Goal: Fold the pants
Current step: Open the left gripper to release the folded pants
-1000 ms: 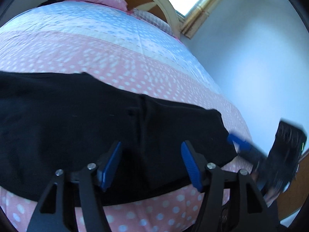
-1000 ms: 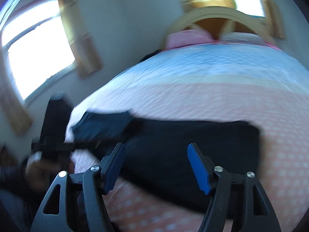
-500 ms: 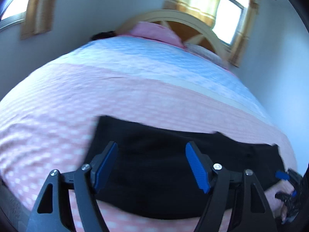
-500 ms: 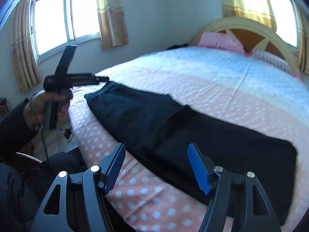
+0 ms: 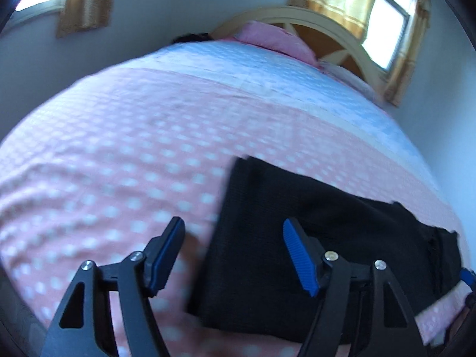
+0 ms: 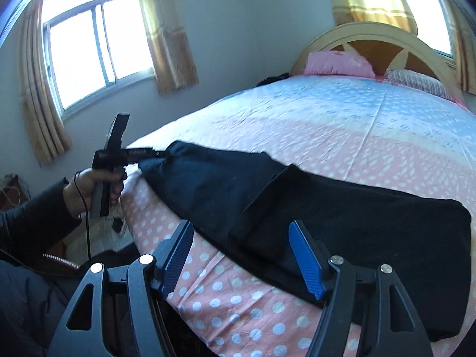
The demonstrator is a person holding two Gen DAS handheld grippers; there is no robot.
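Black pants [image 5: 327, 238] lie across the pink dotted bedsheet [image 5: 119, 163], close to the bed's front edge. In the right wrist view the pants [image 6: 372, 217] show a doubled layer on the right, overlapping a single layer that runs left. My left gripper [image 5: 235, 253] hovers open over the pants' left end; its right pad is above the cloth and its left pad above the sheet. From the right wrist view, a hand [image 6: 89, 184] holds that left gripper [image 6: 159, 153] at the pants' far left end. My right gripper [image 6: 241, 255] stands open over the pants' near edge, holding nothing.
The bed has a blue band [image 6: 342, 101] further back, pink pillows [image 6: 339, 64] and a curved headboard [image 6: 372, 34]. Curtained windows [image 6: 89, 50] are on the left wall and behind the headboard. The bed's left corner drops to the floor [image 6: 113, 232] beside a dark sleeve [image 6: 32, 226].
The left gripper has swung left along the pants, from their middle to their left end. The right view has steadied over the near edge. Both grippers stay open.
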